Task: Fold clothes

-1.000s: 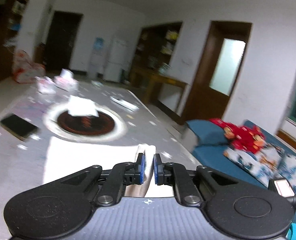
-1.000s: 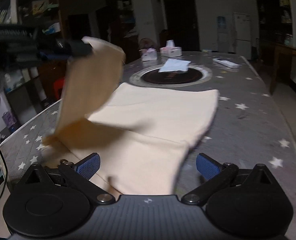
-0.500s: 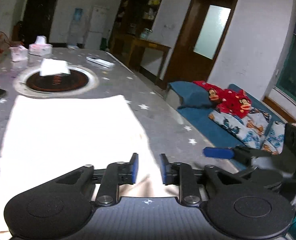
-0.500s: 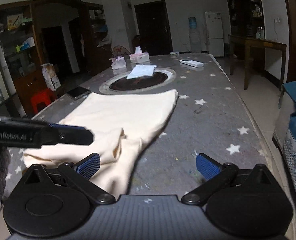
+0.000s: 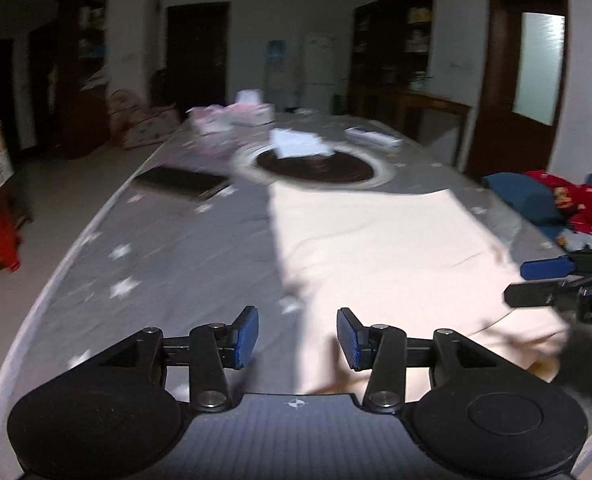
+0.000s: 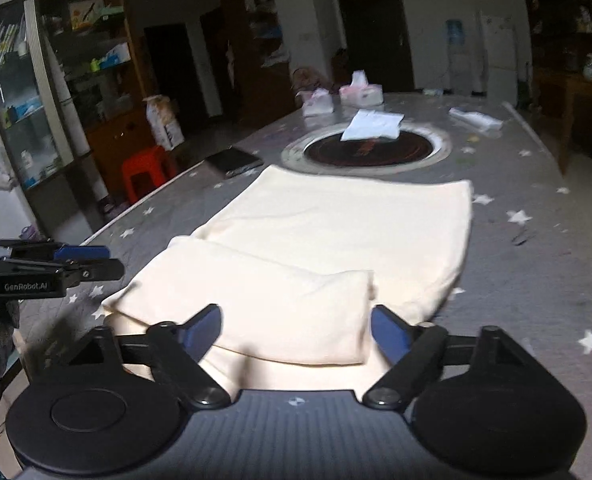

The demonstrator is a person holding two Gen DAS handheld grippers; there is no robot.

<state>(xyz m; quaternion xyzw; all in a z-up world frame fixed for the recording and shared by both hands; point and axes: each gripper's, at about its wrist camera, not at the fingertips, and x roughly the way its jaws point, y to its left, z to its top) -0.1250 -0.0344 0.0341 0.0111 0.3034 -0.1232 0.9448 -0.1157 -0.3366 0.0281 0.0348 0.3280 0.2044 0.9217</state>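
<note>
One cream-coloured cloth garment [image 6: 336, 240] lies spread on the grey star-patterned table [image 6: 536, 272], its near end folded back over itself as a soft flap. The left gripper [image 5: 297, 336] is opening, empty, at the garment's edge. The right gripper [image 6: 296, 330] is closing, its pads astride the flap, not pressing.

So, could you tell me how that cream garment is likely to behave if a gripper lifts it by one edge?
The cream garment would probably drape limply: its folded flap lies soft and rounded. It looks thin, so likely light. On the star-print tablecloth it may drag and bunch.

Cloth's [image 6: 336, 240] near edge hidden behind gripper body; bkgd blurred.
</note>
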